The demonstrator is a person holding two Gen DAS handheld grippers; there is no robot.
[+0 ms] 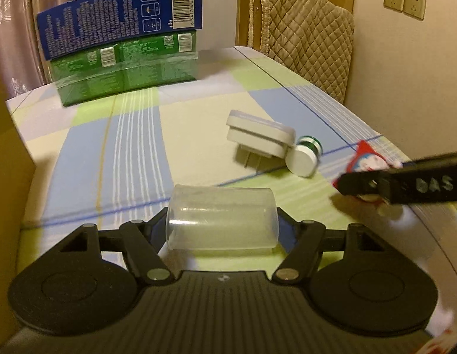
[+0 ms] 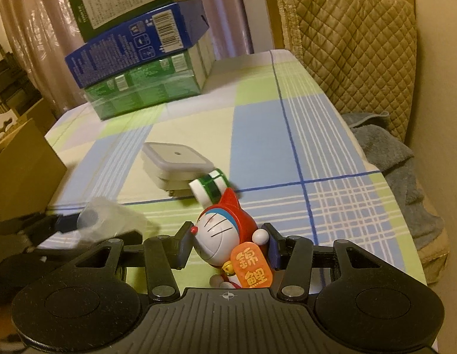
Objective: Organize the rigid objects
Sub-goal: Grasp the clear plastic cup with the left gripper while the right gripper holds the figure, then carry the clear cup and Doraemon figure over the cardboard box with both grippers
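**Both grippers holding objects over the checked tablecloth**

The left gripper [image 1: 222,221] is closing its jaws around a clear plastic cup [image 1: 222,218] lying on its side, mouth toward the left of the left wrist view. The blue pads are sitting at either end of the cup; whether they are pressing firmly is hard to say through the blur, but the cup is sitting squarely between them. Nothing is showing inside the cup.

The right gripper [image 2: 228,247] is clamping a red and white cat figurine [image 2: 222,236] that is carrying an orange plaque. Its pads are pressing against the figurine's head on one side and its arm on the other.

Ahead of both, on the tablecloth [image 1: 134,135], a white plug-in night light [image 1: 261,135] is lying with its prongs pointing toward the cameras. A small green bottle with a white cap [image 1: 303,159] is lying on its side, touching the night light's near corner.

At the far end of the table, a stack of cartons [image 1: 122,44] is standing: green at the bottom, blue above, another green on top, all closed. A quilted cover [image 1: 308,38] is draping over a chair on the right, and a brown cardboard box [image 2: 21,171] is standing at the left edge, its contents not visible.
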